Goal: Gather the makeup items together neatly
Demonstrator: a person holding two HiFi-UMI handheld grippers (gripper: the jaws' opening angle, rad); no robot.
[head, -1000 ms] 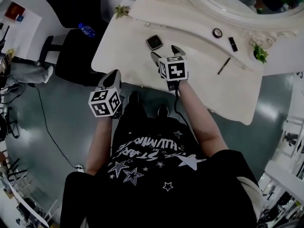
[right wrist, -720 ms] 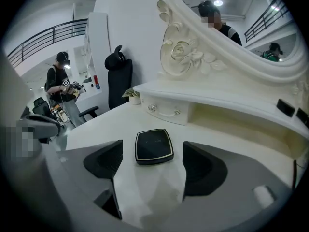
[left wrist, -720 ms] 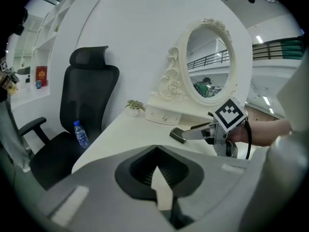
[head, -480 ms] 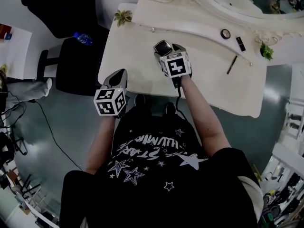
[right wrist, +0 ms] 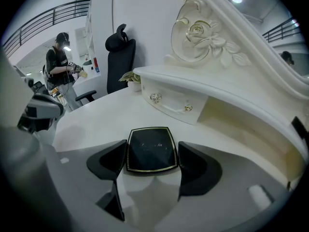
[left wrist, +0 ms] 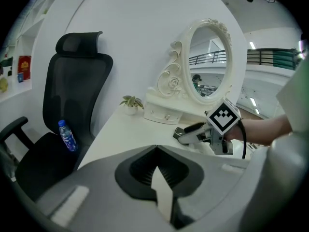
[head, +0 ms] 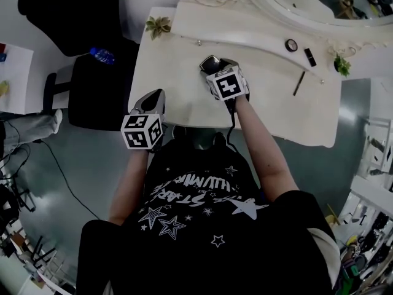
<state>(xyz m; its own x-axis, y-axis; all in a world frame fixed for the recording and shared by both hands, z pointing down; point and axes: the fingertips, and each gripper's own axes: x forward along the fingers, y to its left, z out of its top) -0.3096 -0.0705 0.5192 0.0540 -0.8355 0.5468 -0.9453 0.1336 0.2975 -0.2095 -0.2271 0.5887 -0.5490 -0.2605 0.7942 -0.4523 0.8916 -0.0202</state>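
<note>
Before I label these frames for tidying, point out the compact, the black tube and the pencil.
compact [right wrist: 151,149], right gripper view, middle of its dark lid
black tube [head: 310,57], head view, middle of its length
pencil [head: 299,83], head view, mid-shaft

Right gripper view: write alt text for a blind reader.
A black, gold-edged compact lies on the white dressing table between the right tongs, whose jaws have just been closing on it without yet pinching. A carved mirror frame rises behind.
</note>
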